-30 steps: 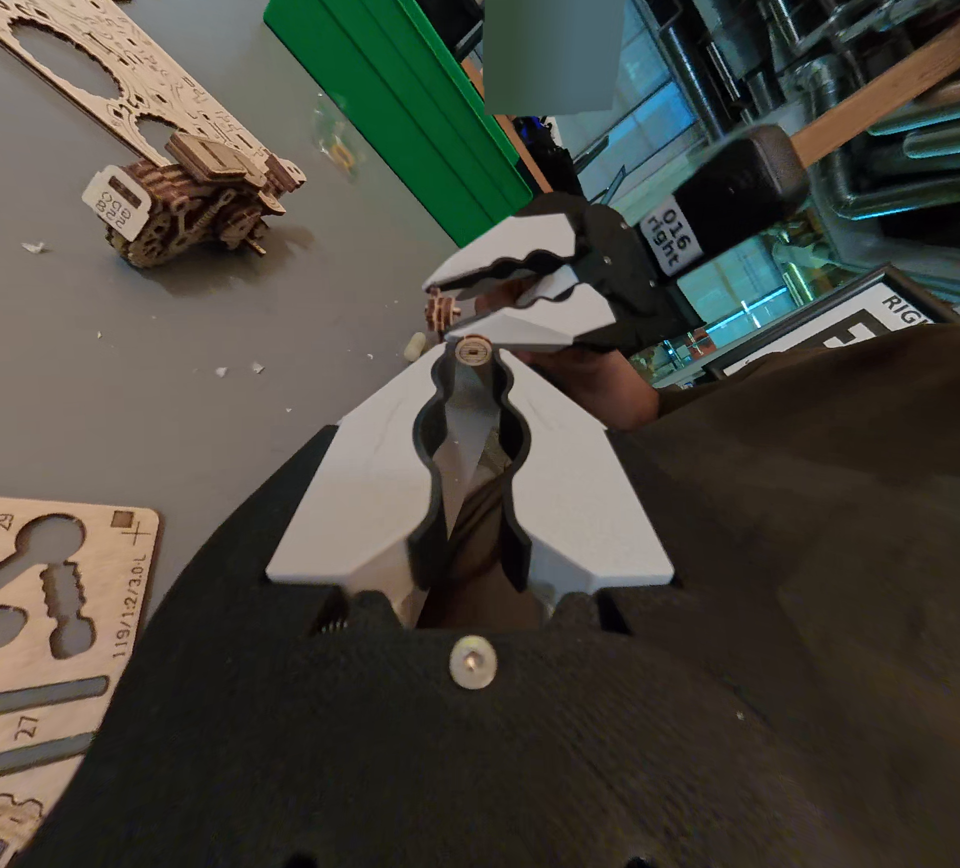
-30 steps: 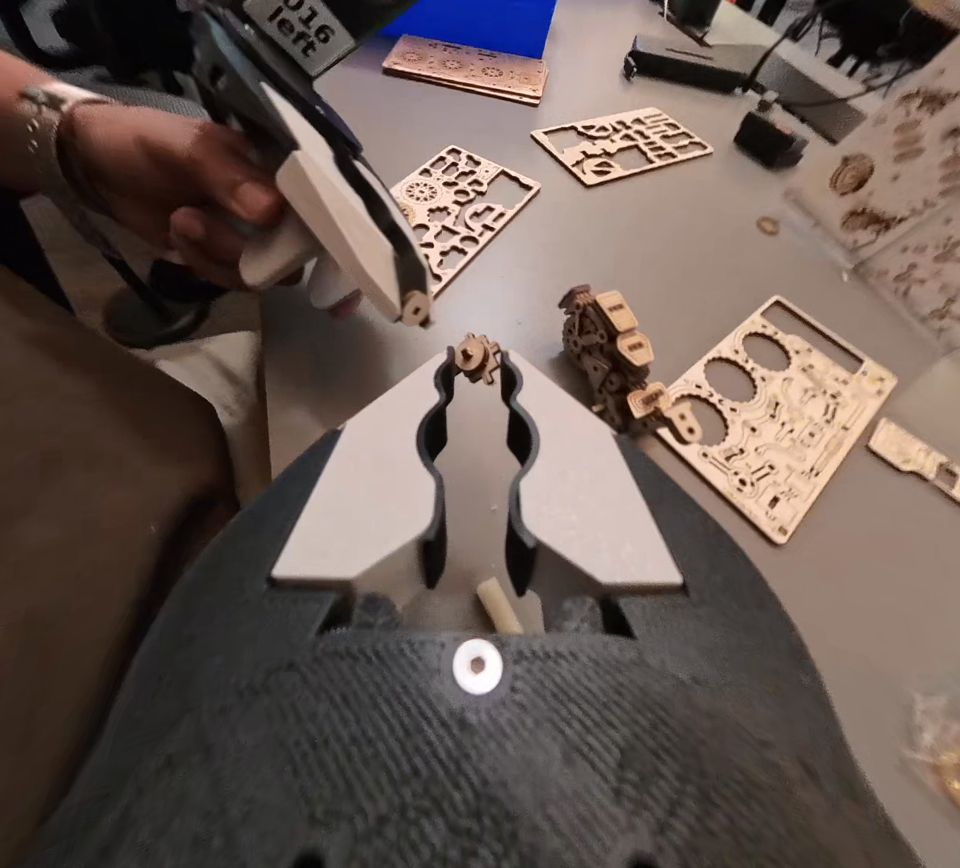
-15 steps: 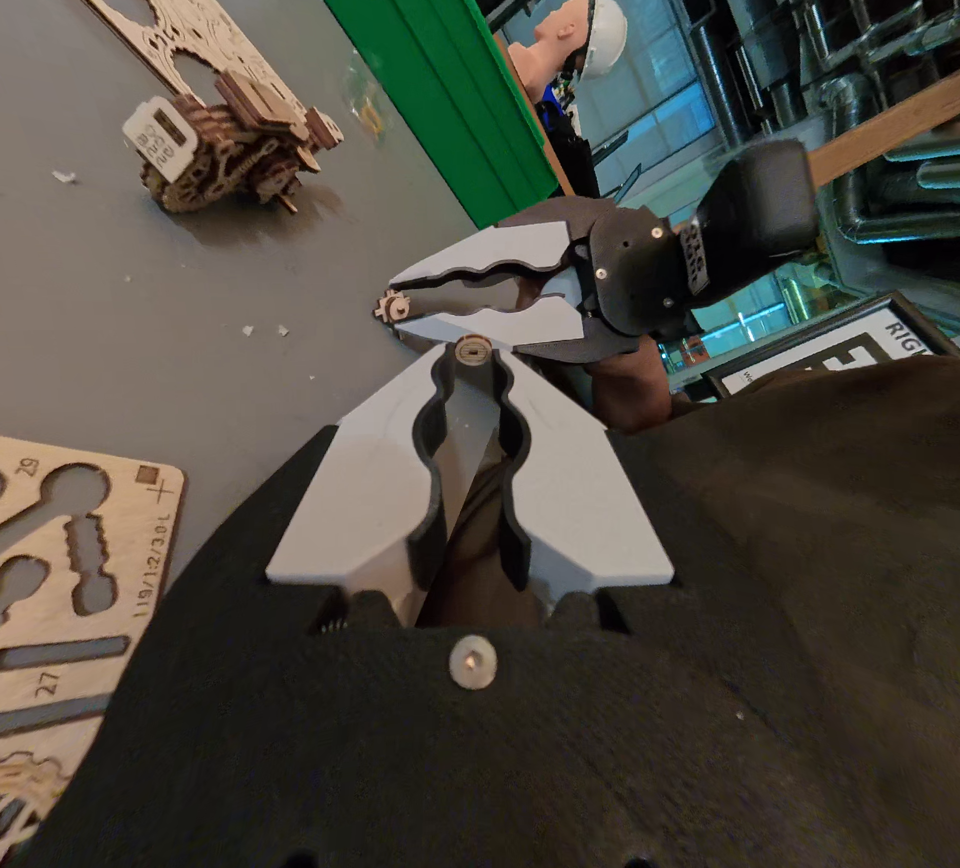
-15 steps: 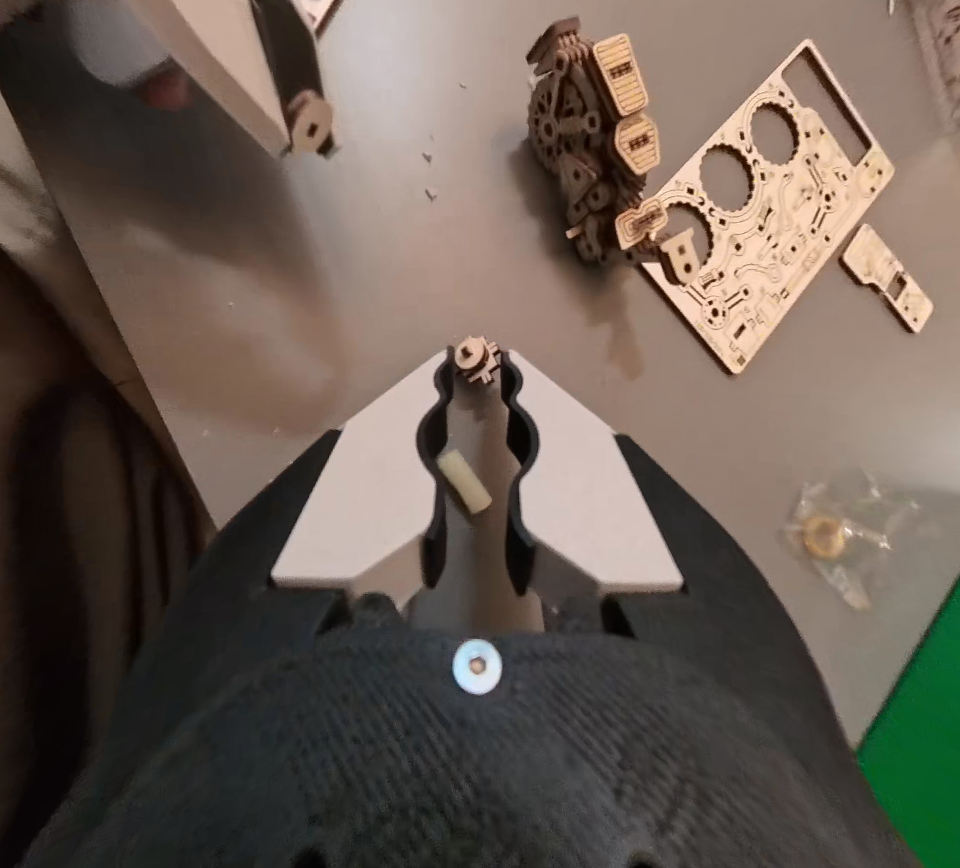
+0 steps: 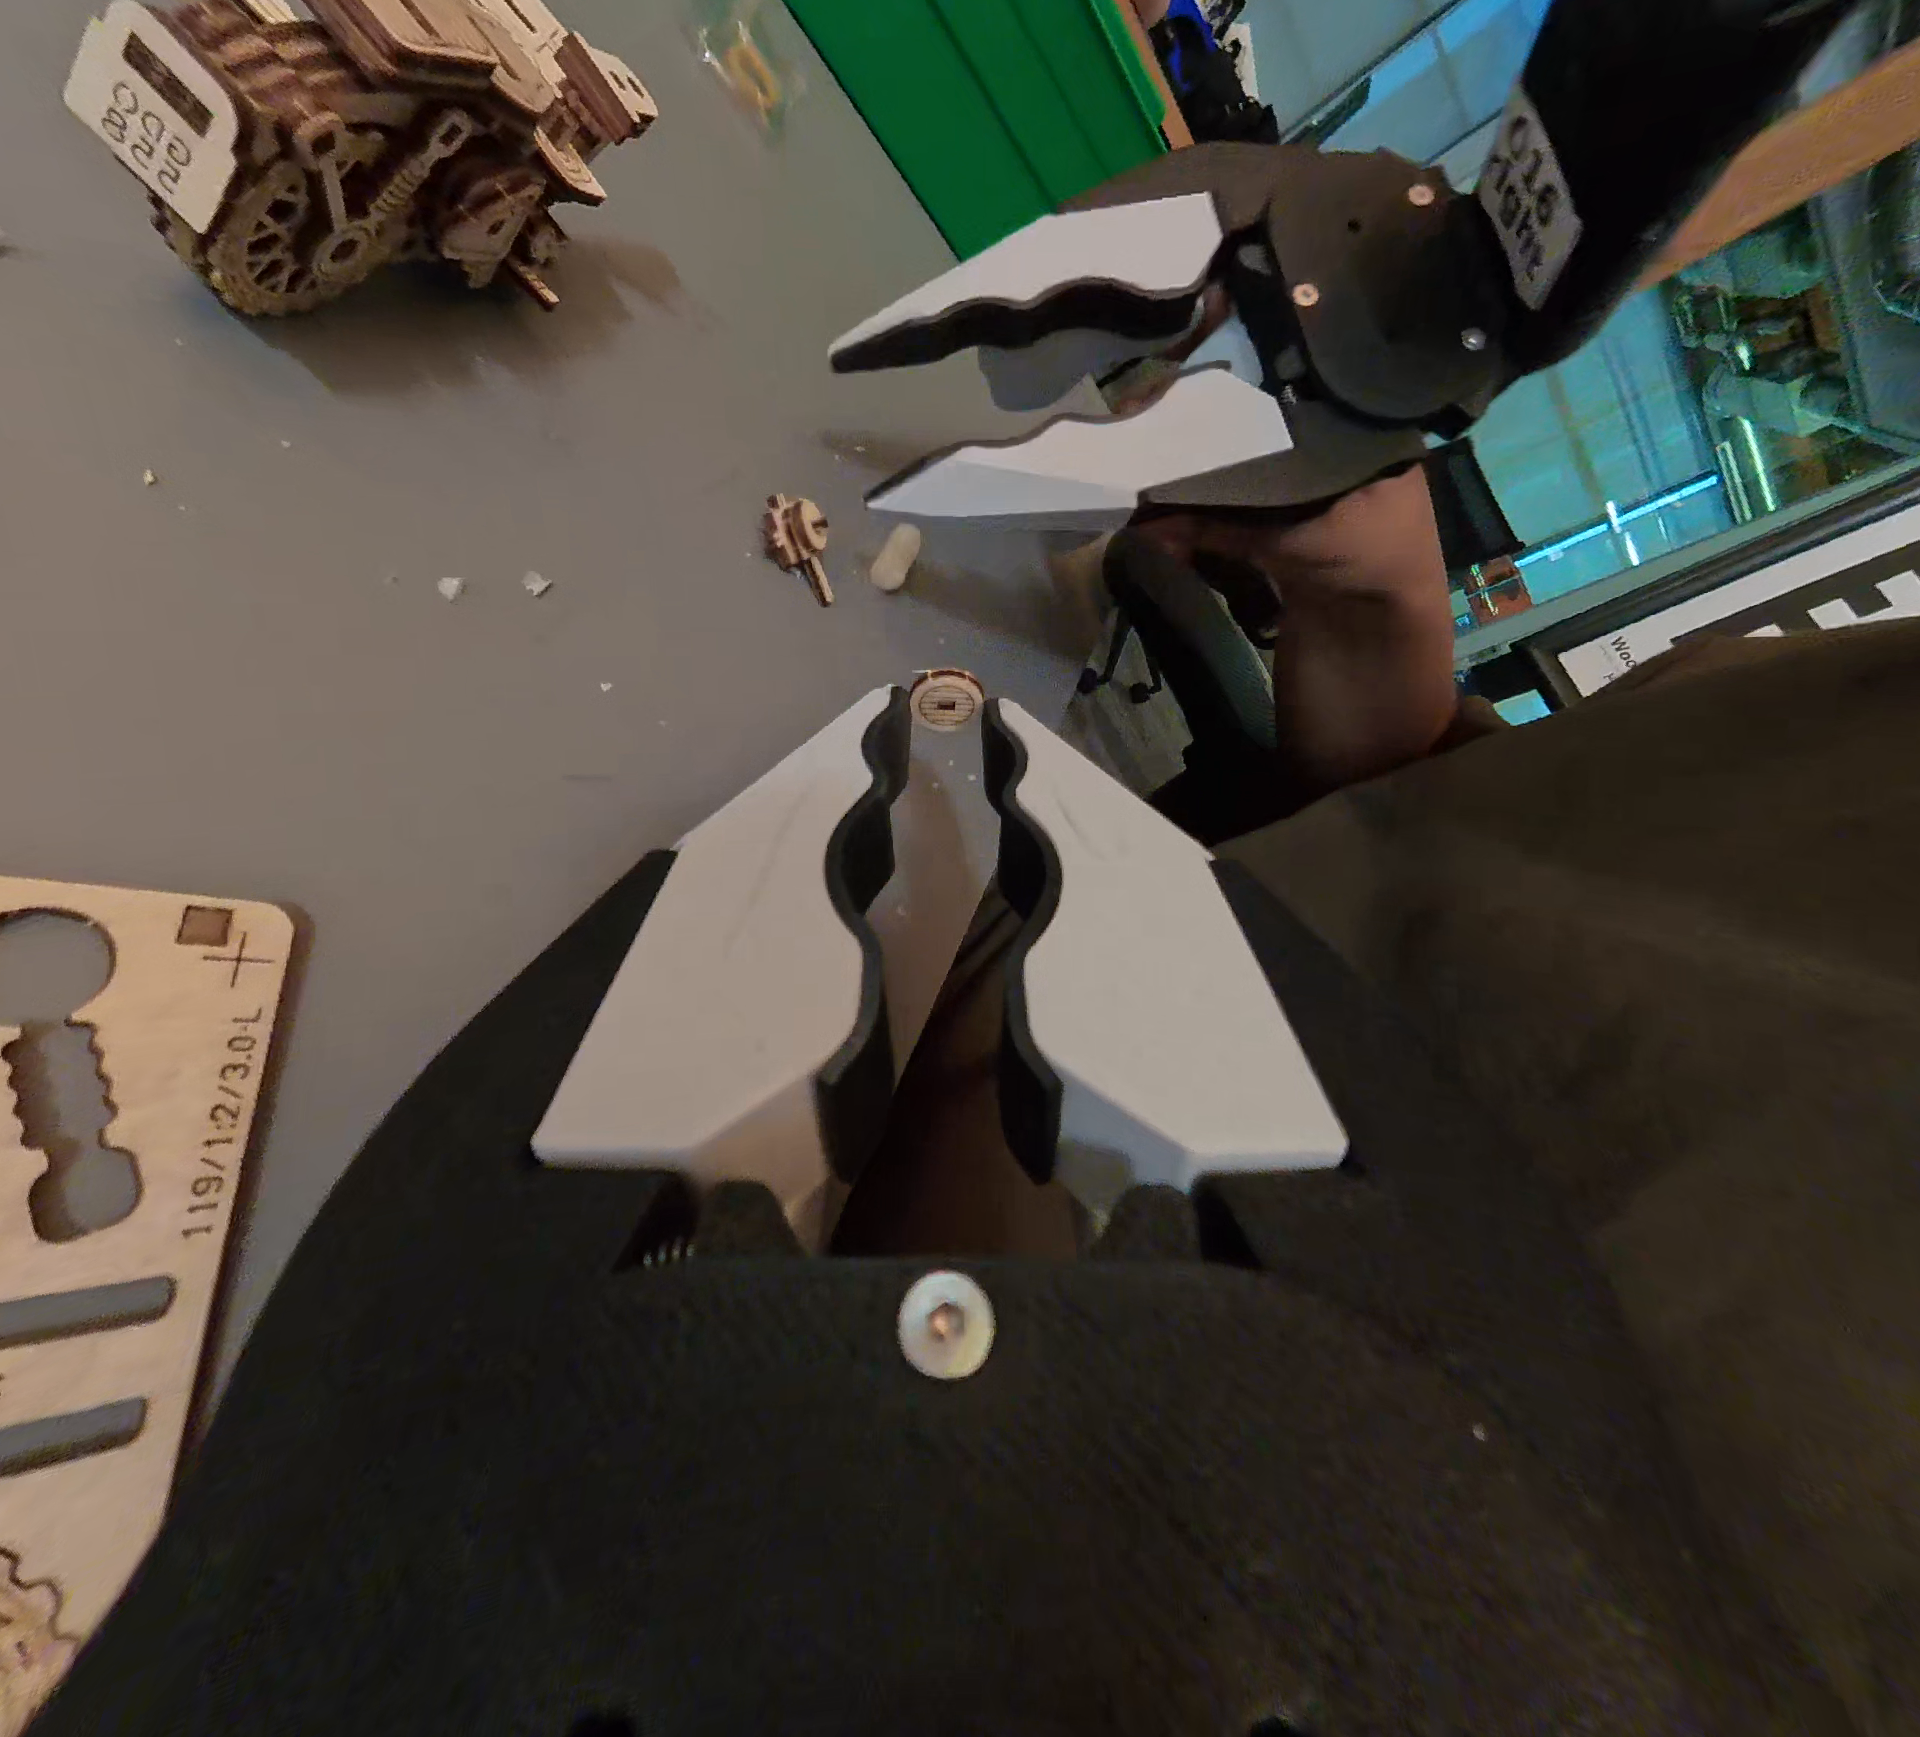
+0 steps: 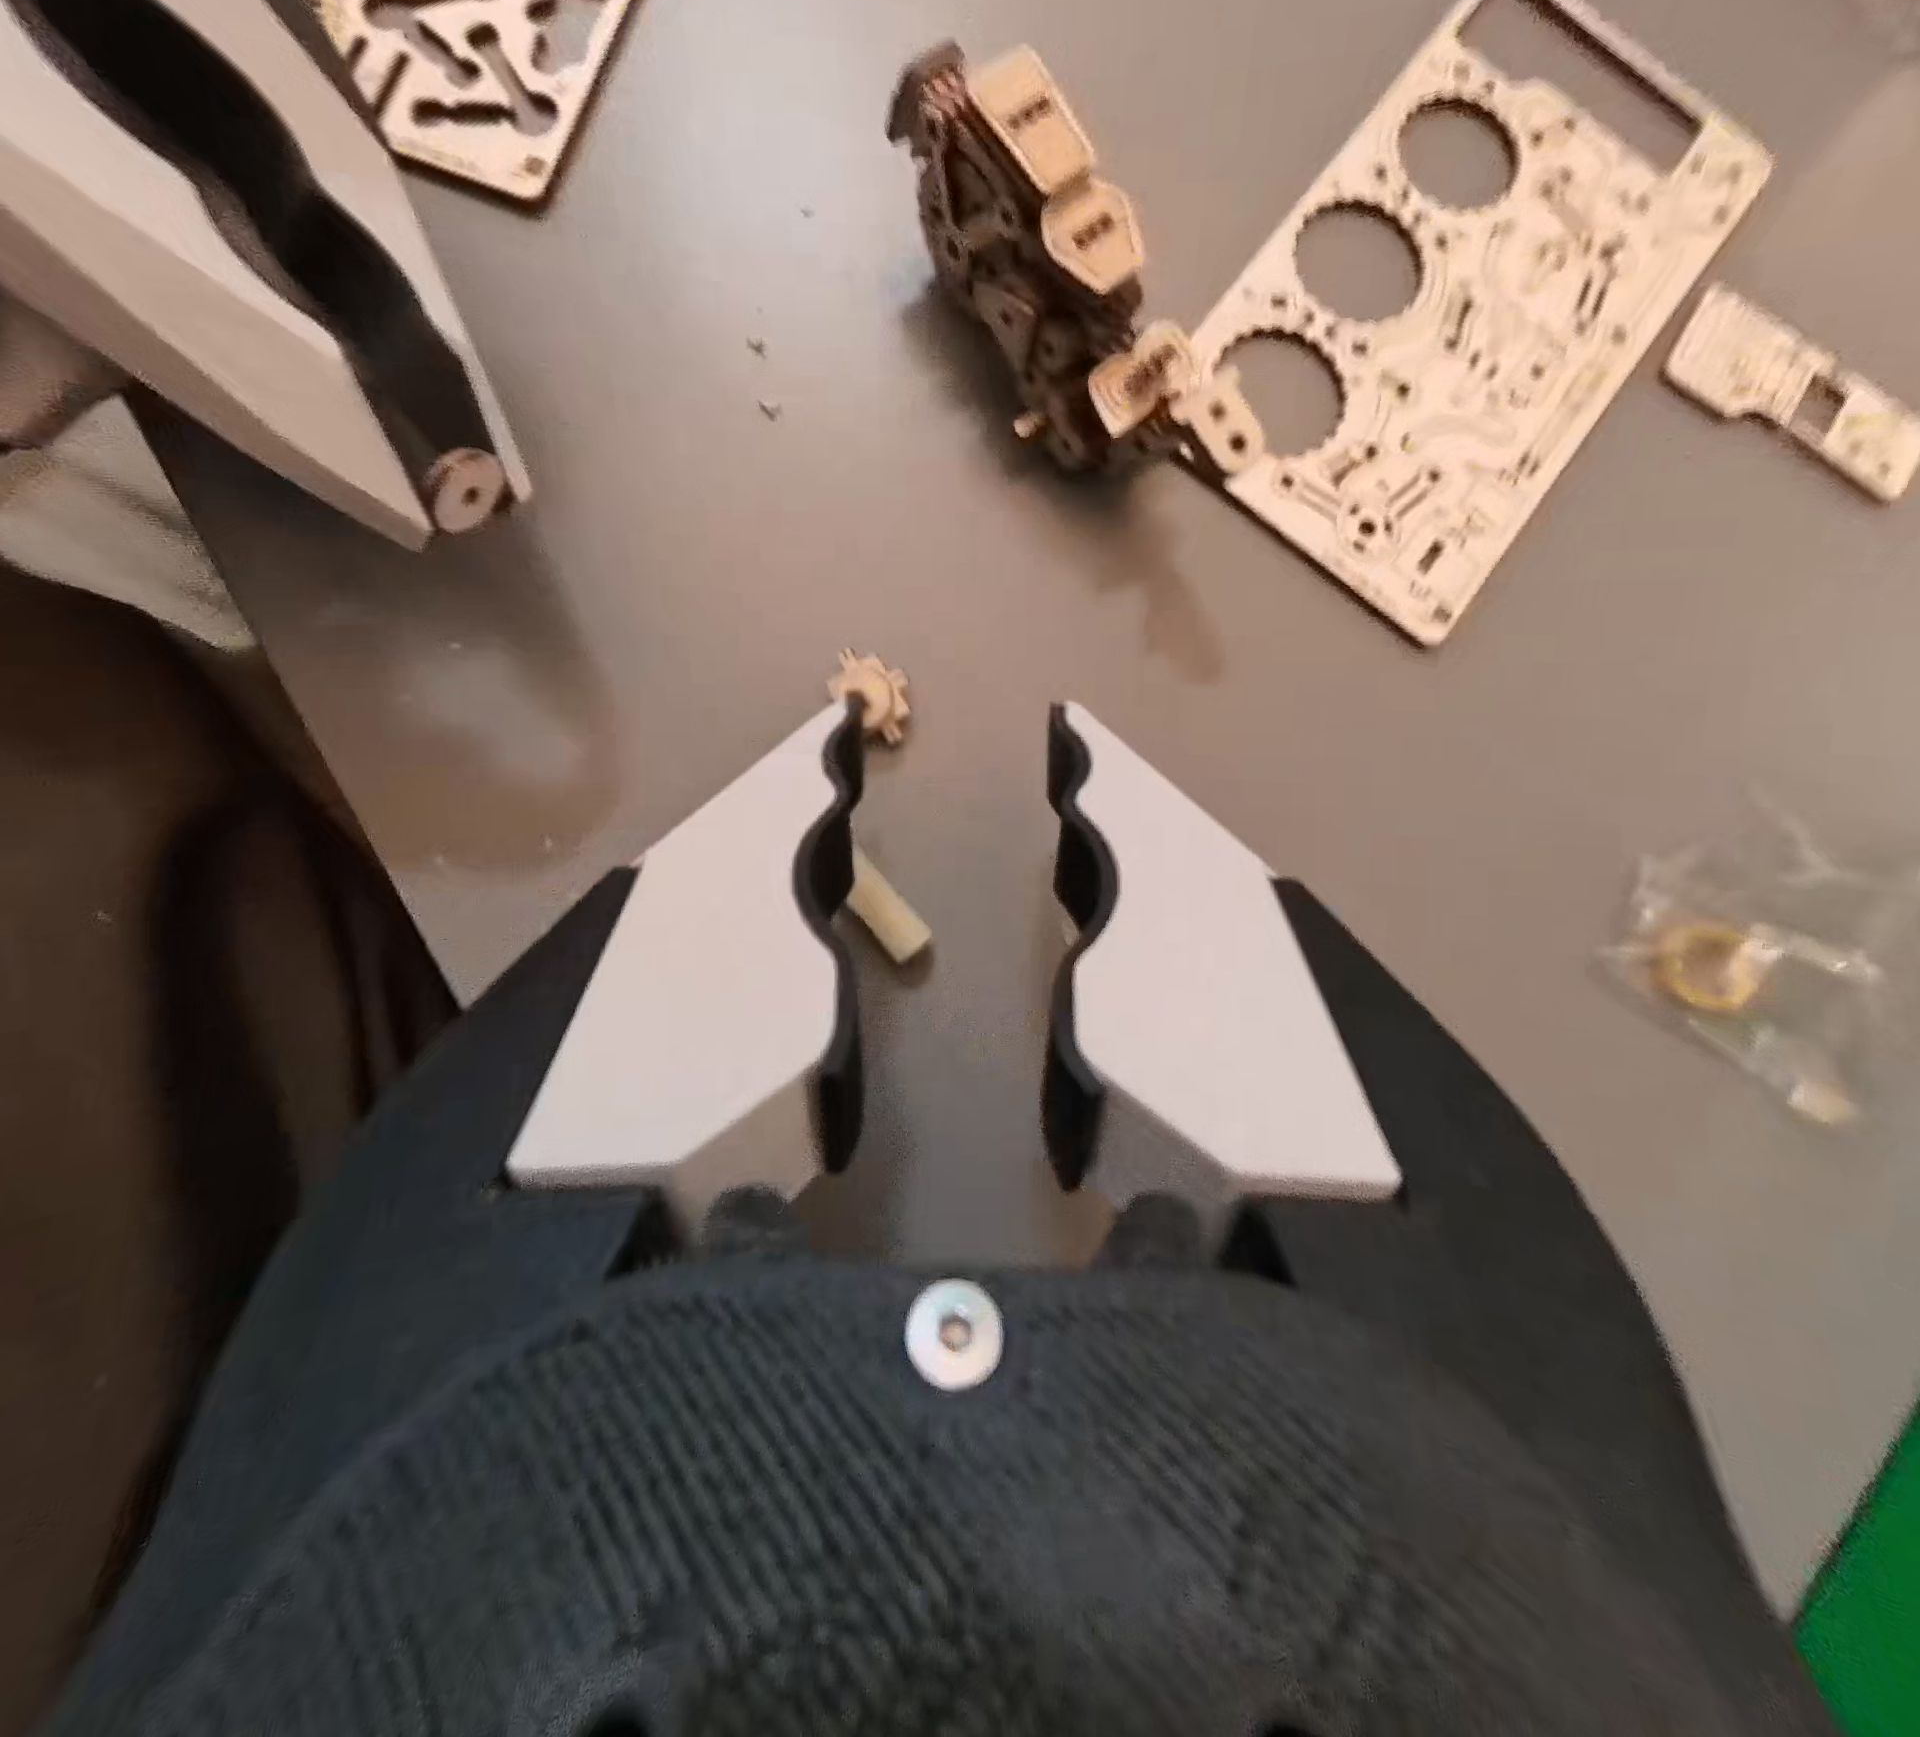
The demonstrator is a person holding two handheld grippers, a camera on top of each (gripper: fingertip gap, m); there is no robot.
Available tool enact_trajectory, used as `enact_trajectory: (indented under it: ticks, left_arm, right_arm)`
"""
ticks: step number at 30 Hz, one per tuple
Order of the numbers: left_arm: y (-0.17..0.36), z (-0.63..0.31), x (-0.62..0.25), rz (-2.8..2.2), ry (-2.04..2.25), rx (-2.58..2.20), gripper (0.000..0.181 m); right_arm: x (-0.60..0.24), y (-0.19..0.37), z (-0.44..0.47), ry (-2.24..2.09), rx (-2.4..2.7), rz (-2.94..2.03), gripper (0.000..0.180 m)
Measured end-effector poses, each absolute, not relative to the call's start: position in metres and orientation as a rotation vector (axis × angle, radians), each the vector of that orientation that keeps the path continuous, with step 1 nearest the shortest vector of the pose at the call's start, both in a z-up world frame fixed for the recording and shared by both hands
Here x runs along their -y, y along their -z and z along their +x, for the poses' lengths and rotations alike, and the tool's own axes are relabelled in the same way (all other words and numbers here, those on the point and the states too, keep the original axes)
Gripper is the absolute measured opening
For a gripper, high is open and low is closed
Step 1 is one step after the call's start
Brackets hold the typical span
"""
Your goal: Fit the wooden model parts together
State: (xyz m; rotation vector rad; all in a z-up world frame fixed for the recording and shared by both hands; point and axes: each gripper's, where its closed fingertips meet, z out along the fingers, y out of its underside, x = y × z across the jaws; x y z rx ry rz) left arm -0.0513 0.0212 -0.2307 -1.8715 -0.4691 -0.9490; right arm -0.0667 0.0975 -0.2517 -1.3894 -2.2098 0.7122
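While the right hand-held gripper is gaping empty, the gear piece at its eleven o'clock is lying loose on the counter; the left hand-held gripper, pinching a small disc, is risking dropping it.

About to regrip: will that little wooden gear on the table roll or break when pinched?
The gear probably won't roll far: it lies on its side, teeth and a stub peg sticking out. Looks light and thin, so it may skid or chip under the right gripper.
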Motion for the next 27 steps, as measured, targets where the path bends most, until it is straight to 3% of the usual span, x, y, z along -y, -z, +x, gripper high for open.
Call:
enact_trajectory:
  ticks: [10, 27]
  left_arm:
    - [0.217, -0.042, -0.057, -1.845, 0.945, 0.420, 0.012]
    - [0.255, -0.062, -0.076, -2.054, 0.786, 0.463, 0.012]
  right_arm:
    - [-0.090, 0.272, -0.056, -0.982, 2.236, -1.563, 0.026]
    - [-0.071, 0.268, -0.056, -1.278, 2.295, -1.528, 0.029]
